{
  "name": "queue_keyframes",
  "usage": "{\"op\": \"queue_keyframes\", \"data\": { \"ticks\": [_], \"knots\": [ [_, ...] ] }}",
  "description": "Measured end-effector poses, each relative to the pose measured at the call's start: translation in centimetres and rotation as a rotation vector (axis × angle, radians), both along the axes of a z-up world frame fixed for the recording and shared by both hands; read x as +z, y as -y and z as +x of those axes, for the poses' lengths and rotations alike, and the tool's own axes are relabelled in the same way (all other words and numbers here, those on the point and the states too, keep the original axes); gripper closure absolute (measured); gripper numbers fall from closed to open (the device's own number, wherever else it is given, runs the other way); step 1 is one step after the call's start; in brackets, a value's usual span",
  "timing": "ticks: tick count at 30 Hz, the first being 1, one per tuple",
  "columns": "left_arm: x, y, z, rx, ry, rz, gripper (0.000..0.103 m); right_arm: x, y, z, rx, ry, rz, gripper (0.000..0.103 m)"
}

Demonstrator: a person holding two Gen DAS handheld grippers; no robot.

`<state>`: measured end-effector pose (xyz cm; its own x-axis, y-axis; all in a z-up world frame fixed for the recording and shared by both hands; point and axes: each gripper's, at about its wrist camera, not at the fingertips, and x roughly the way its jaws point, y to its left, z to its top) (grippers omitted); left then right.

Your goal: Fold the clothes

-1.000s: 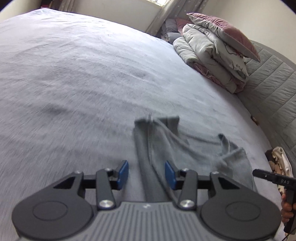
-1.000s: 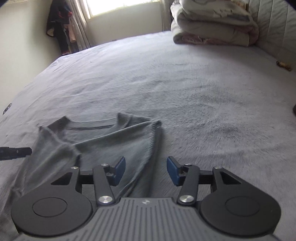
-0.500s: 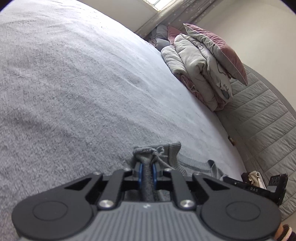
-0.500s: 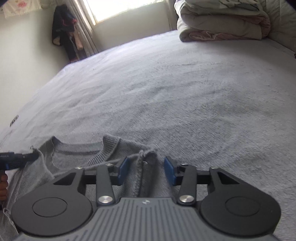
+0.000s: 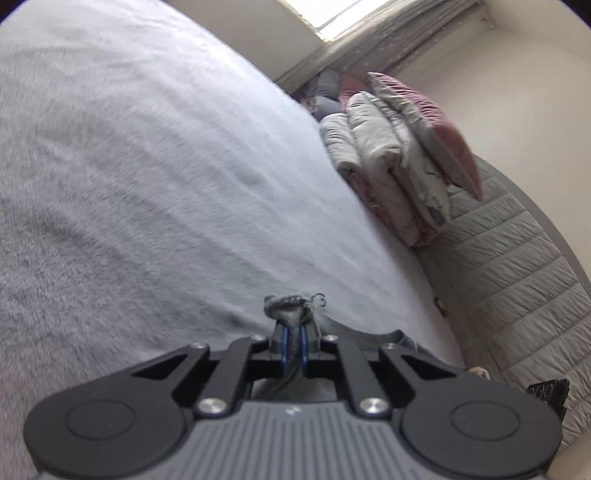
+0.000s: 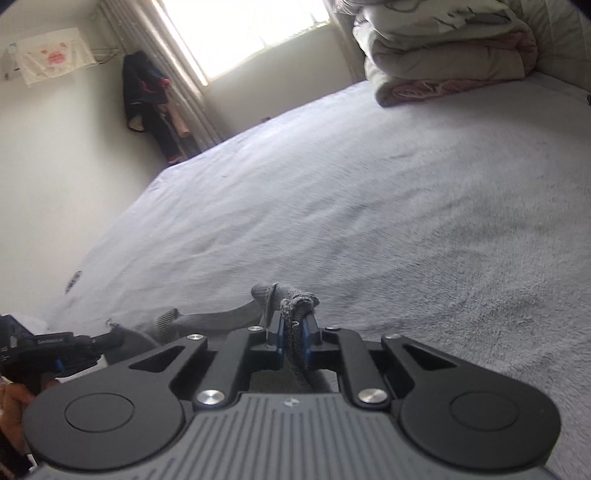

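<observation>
Both tools pinch, apparently, one grey sweater.

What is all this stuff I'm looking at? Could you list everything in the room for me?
sweater: one, grey knit, on the bed, pinched at two spots.
bed cover: one, pale grey, fluffy, spread over the bed.
folded bedding: one stack, grey and pink, at the far end of the bed.
pillow: one, dusky pink, on top of the bedding.
headboard: one, grey quilted, beside the bedding.
window: one, bright, with pale curtains.
hanging clothes: a dark bunch, in the corner by the window.
cloth: one, white with pink marks, on the wall.
left tongs: black with blue pads, closed on the sweater.
right tongs: same colours, closed on the sweater.
</observation>
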<state>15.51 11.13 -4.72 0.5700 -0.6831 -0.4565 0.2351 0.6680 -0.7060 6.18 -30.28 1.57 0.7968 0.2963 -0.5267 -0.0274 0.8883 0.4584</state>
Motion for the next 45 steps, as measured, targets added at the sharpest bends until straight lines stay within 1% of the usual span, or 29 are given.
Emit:
{"op": "queue_keyframes", "data": {
  "ticks": [5,9,13,18,20,24,30,35,37,38,40,42,44,45],
  "knots": [
    [3.5,-0.2,-3.1,-0.024,0.051,0.011,0.096,3.2,-0.3,-2.9,0.019,0.025,-0.003,0.092],
    [5.6,-1.0,-5.9,-0.045,0.083,0.036,0.096,5.1,-0.4,-5.5,0.036,0.035,-0.018,0.092],
    [6.7,-2.0,-8.9,-0.073,0.095,0.069,0.096,6.2,-1.1,-8.2,0.065,0.028,-0.054,0.092],
    [7.5,-3.0,-12.6,-0.104,0.103,0.1,0.096,6.4,-1.6,-11.4,0.109,0.006,-0.089,0.092],
    [7.4,-3.2,-13.7,-0.118,0.095,0.116,0.096,6.3,-1.8,-12.5,0.121,-0.013,-0.099,0.092],
    [6.8,-3.3,-15.8,-0.158,0.068,0.158,0.096,4.9,-2.1,-14.0,0.136,-0.1,-0.106,0.092],
    [4.8,-3.1,-18.1,-0.203,-0.011,0.243,0.096,1.9,-2.9,-15.5,0.141,-0.235,-0.156,0.092],
    [2.5,-3.4,-18.9,-0.189,-0.075,0.272,0.096,-0.3,-3.5,-16.2,0.121,-0.311,-0.167,0.092],
    [1.5,-3.4,-19.1,-0.182,-0.079,0.284,0.096,-1.1,-3.9,-16.3,0.107,-0.341,-0.172,0.092],
    [1.0,-3.5,-19.2,-0.176,-0.083,0.28,0.096,-1.4,-4.2,-16.3,0.102,-0.348,-0.18,0.092],
    [0.2,-3.8,-19.4,-0.158,-0.086,0.248,0.095,-1.8,-4.6,-16.3,0.092,-0.342,-0.204,0.092],
    [0.4,-4.1,-19.6,-0.15,-0.081,0.229,0.095,-1.7,-5.0,-16.6,0.082,-0.323,-0.22,0.09],
    [1.0,-4.4,-19.8,-0.152,-0.059,0.221,0.093,-1.3,-4.9,-17.0,0.07,-0.287,-0.215,0.089],
    [1.1,-4.7,-19.9,-0.141,-0.056,0.206,0.092,-1.1,-4.8,-17.2,0.064,-0.265,-0.208,0.086]
  ]
}}
